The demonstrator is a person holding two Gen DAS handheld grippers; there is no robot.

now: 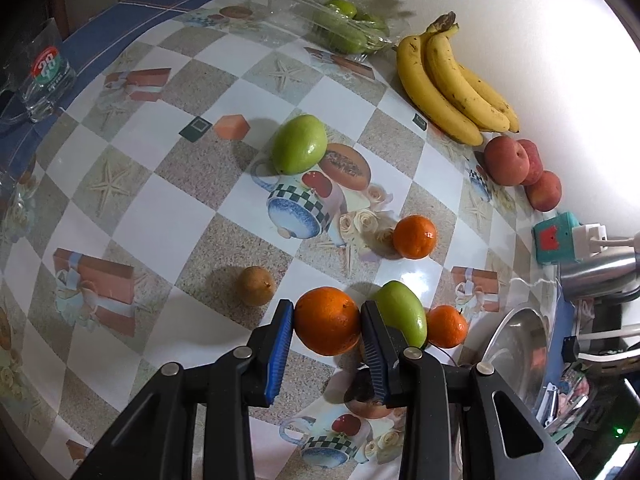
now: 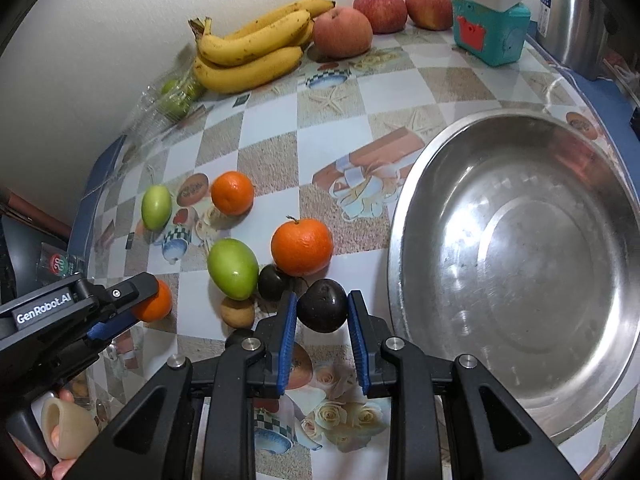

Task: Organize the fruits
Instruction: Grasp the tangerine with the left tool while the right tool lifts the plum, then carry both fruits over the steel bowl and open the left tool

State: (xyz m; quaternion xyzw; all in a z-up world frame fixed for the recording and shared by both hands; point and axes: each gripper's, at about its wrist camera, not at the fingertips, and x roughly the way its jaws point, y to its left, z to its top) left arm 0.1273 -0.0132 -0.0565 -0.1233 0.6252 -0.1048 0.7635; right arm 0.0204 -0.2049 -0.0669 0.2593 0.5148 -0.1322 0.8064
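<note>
My left gripper (image 1: 327, 320) is shut on an orange (image 1: 327, 321), also seen from the right wrist view (image 2: 154, 304) behind the left gripper (image 2: 132, 306). My right gripper (image 2: 322, 312) is shut on a dark plum (image 2: 322, 310) just left of the steel bowl (image 2: 516, 264). On the table lie a green mango (image 2: 233, 267), a second dark plum (image 2: 273, 282), a small brown fruit (image 2: 238, 313), two more oranges (image 2: 302, 246) (image 2: 232, 193), and another green mango (image 2: 156, 207). Bananas (image 2: 250, 54) and apples (image 2: 342, 32) lie by the wall.
A clear bag of green fruit (image 1: 344, 26) lies at the far edge. A glass cup (image 1: 46, 76) stands at the left. A teal power strip with plugs (image 2: 490, 20) and a metal kettle (image 2: 580, 12) stand by the bowl. The wall is close behind.
</note>
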